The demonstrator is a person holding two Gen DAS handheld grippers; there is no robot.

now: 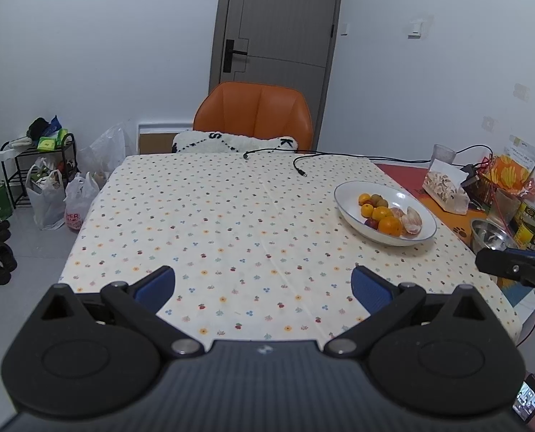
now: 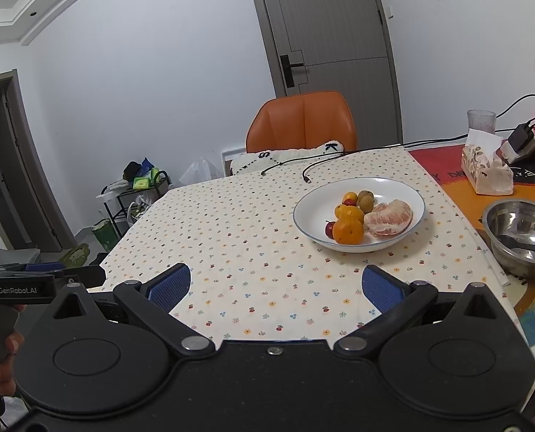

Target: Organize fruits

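Right of centre on the bench [image 2: 231, 244], fruits [image 2: 368, 216] are seen piled in a white bowl [image 2: 404, 190]; left gripper [image 1: 263, 289] and right gripper [image 2: 276, 286] are held low, jaws spread wide, nothing gripped.

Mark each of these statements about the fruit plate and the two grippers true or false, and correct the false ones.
1. All the fruit lies in the white plate. True.
2. The right gripper holds an orange. False: it is open and holds nothing.
3. The peeled citrus lies at the plate's right side in the right wrist view. True.
4. The steel bowl is full of fruit. False: it holds only a utensil.
5. The left gripper is open above the tablecloth. True.
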